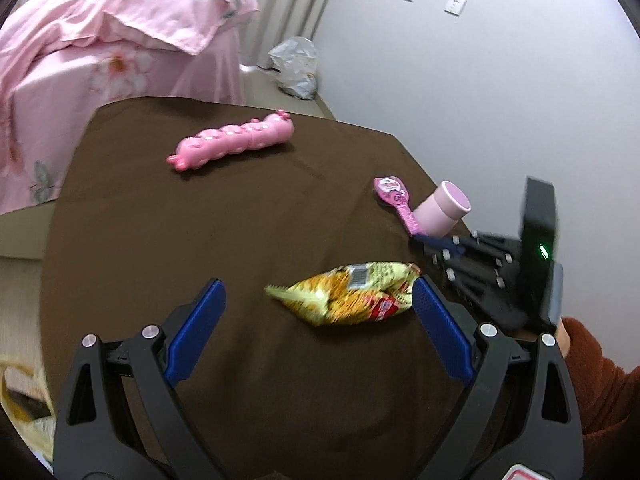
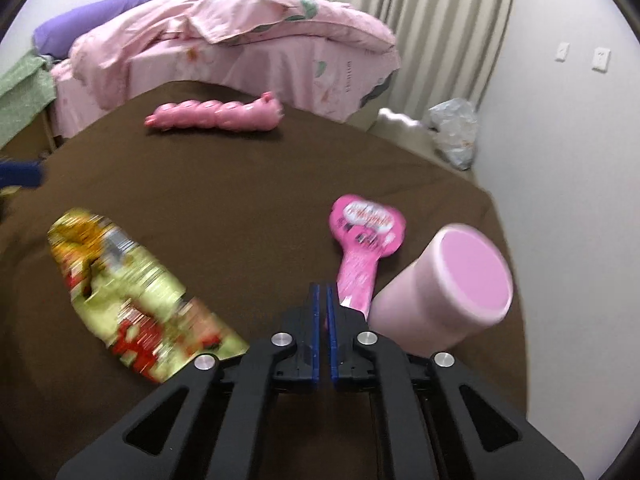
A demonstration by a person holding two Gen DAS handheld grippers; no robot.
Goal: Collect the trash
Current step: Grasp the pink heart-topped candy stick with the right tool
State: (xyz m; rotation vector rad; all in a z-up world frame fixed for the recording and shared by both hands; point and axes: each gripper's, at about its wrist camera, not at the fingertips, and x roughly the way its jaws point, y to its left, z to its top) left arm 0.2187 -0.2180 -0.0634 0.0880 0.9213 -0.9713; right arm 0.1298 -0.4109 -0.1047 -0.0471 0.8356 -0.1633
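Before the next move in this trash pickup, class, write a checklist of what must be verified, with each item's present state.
1. Right hand-held gripper closed: ok, its pads meet near the tail of the pink wrapper.
2. Wrapper truly pinched: cannot tell, the tail end is hidden behind a finger.
3. Left hand-held gripper open: ok, jaws wide.
4. Yellow snack bag between the left fingers: not ok, it lies toward the right finger.
5. Pink cup clear of the right gripper: not ok, it lies on its side right beside it.
6. Pink caterpillar toy out of the way: ok, far across the brown cloth.
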